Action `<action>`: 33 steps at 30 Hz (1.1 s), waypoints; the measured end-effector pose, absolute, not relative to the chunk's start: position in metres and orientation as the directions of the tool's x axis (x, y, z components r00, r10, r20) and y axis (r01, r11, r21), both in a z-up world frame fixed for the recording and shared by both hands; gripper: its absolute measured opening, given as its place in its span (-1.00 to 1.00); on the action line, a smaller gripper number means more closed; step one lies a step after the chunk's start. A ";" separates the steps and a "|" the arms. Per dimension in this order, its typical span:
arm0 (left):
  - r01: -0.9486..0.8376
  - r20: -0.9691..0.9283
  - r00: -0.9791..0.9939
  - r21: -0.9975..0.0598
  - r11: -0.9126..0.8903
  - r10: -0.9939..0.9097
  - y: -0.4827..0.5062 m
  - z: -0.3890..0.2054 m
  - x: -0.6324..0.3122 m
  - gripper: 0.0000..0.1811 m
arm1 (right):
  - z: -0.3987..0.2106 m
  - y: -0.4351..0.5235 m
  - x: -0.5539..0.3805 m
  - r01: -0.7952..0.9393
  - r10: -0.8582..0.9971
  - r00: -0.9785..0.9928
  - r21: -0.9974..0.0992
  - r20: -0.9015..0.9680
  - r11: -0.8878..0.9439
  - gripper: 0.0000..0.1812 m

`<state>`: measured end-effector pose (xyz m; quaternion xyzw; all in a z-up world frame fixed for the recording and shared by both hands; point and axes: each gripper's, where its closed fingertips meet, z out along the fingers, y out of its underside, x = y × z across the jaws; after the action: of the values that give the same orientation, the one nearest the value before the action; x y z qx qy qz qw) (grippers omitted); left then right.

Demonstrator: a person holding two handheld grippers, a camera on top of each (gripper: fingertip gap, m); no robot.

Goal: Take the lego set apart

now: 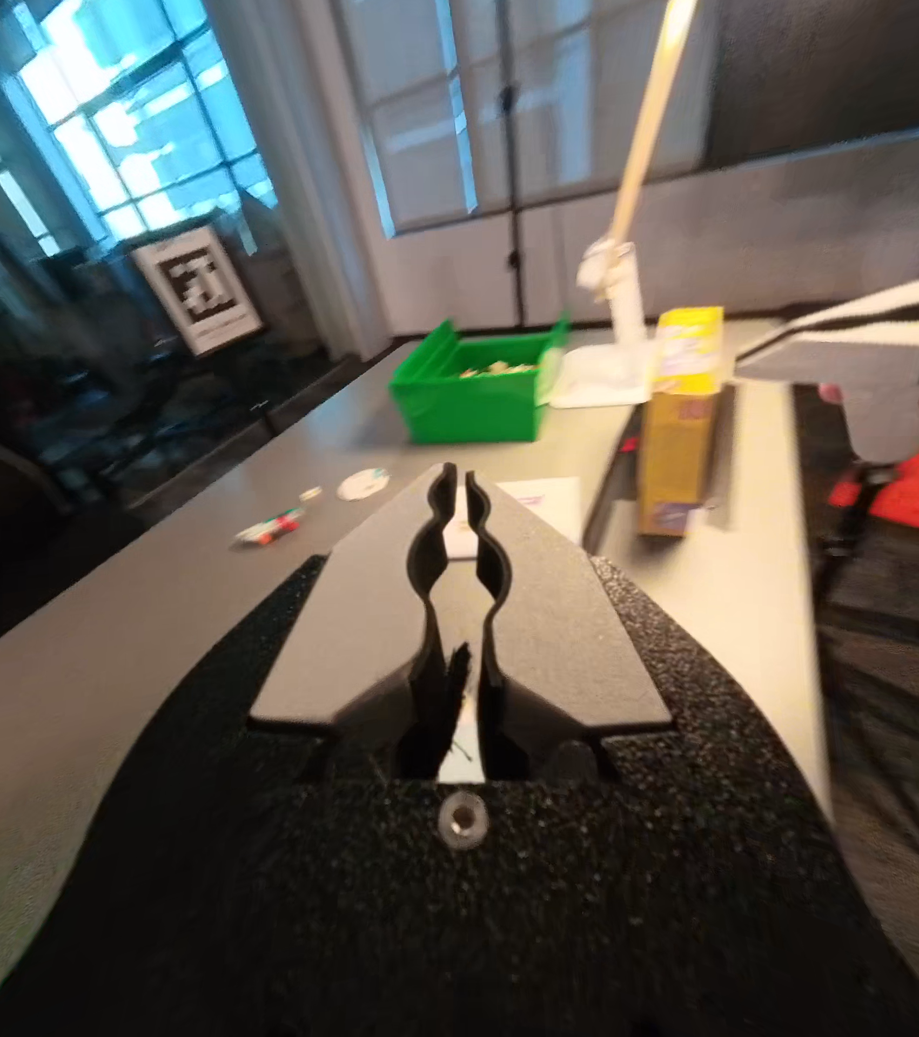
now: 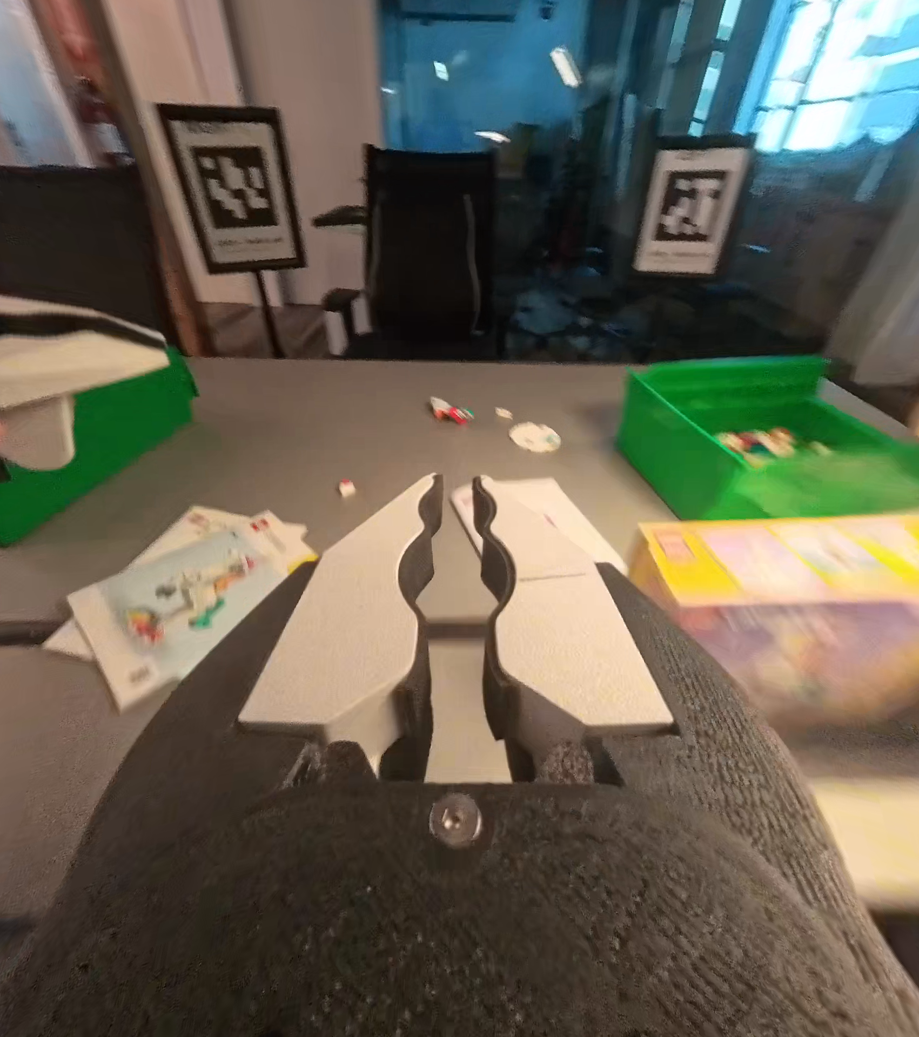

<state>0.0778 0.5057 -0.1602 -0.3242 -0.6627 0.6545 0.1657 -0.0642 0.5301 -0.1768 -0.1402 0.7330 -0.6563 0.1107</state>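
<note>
A small red, white and green lego model lies on the grey table, far ahead of both grippers; it also shows in the left wrist view. A white round piece and a tiny pale piece lie next to it. A small red and white brick lies nearer. My left gripper is shut and empty above the table. My right gripper is shut to a narrow slit and empty, above a white sheet.
A green bin with loose bricks stands at the right, a second green bin at the left. Instruction booklets lie front left and a yellow box front right. A white stand with a wooden pole stands behind the bin. The grippers' ends are close to 15 centimeters from one another.
</note>
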 end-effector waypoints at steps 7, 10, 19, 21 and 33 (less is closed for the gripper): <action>0.184 -0.188 -0.420 -0.976 -0.119 0.888 0.633 -0.189 -0.004 -0.96 | -0.218 0.777 -0.205 0.064 0.276 -0.961 -0.975 -0.003 0.214 -0.68; 0.200 -0.145 -0.285 -0.976 -0.089 0.948 0.678 -0.213 -0.043 -0.89 | -0.224 0.887 -0.251 0.113 0.512 -0.858 -0.962 0.030 0.247 -0.58; 0.177 -0.163 -0.015 -0.971 -0.158 0.986 0.793 -0.234 -0.186 -0.67 | -0.216 1.143 -0.329 0.124 0.868 -0.483 -0.972 0.118 0.201 -0.33; 0.172 -0.098 0.058 -0.979 -0.106 0.994 0.824 -0.241 -0.227 -0.41 | -0.215 1.185 -0.344 0.101 0.882 -0.444 -0.970 0.157 0.223 -0.27; 0.263 0.143 0.135 -0.959 0.103 0.980 0.991 -0.276 -0.481 0.72 | -0.256 1.355 -0.516 0.140 0.926 -0.313 -0.955 0.209 0.263 0.17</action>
<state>-0.4806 0.9909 -0.2757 -0.5648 -0.5503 0.3598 0.4987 -0.5160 1.3546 -0.2561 0.3987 0.6686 -0.4578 -0.4294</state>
